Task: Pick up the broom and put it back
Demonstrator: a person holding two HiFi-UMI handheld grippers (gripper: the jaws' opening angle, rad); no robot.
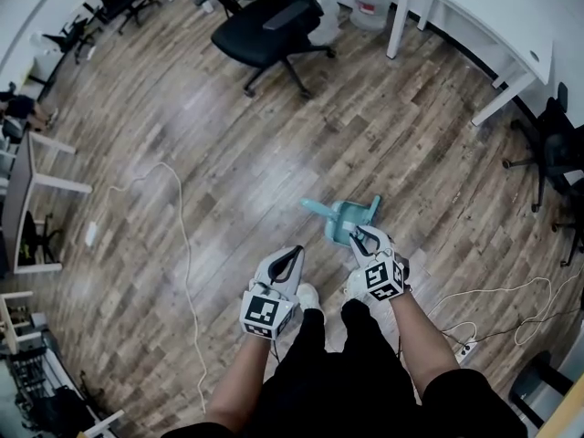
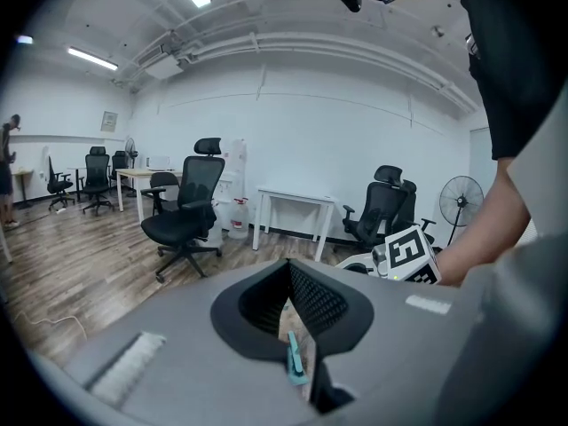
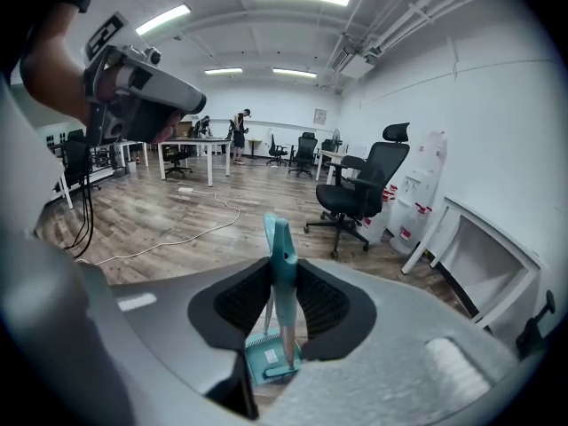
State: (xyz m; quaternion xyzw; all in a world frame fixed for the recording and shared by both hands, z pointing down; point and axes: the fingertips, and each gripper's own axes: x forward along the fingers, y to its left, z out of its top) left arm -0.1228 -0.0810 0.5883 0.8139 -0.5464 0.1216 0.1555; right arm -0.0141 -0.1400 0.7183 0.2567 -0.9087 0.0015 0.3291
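In the head view my right gripper (image 1: pixel 362 235) is shut on a teal broom handle (image 1: pixel 372 210) that stands in a teal dustpan (image 1: pixel 345 224) on the wood floor just ahead of my feet. The right gripper view shows the broom handle (image 3: pixel 282 264) clamped upright between the pads of that gripper (image 3: pixel 282 278), with the dustpan (image 3: pixel 264 358) below and a second teal handle (image 3: pixel 269 227) just behind. My left gripper (image 1: pixel 297 250) hovers to the dustpan's left, jaws shut and empty. In its own view the left gripper (image 2: pixel 288 278) shows only a sliver of teal (image 2: pixel 293 358) beneath its tips.
A black office chair (image 1: pixel 265 26) stands on the floor ahead, with water jugs (image 1: pixel 370 7) and a white table (image 1: pixel 493 26) at the back right. A white cable (image 1: pixel 182 235) runs along the floor at the left. A power strip (image 1: pixel 465 349) lies at the right.
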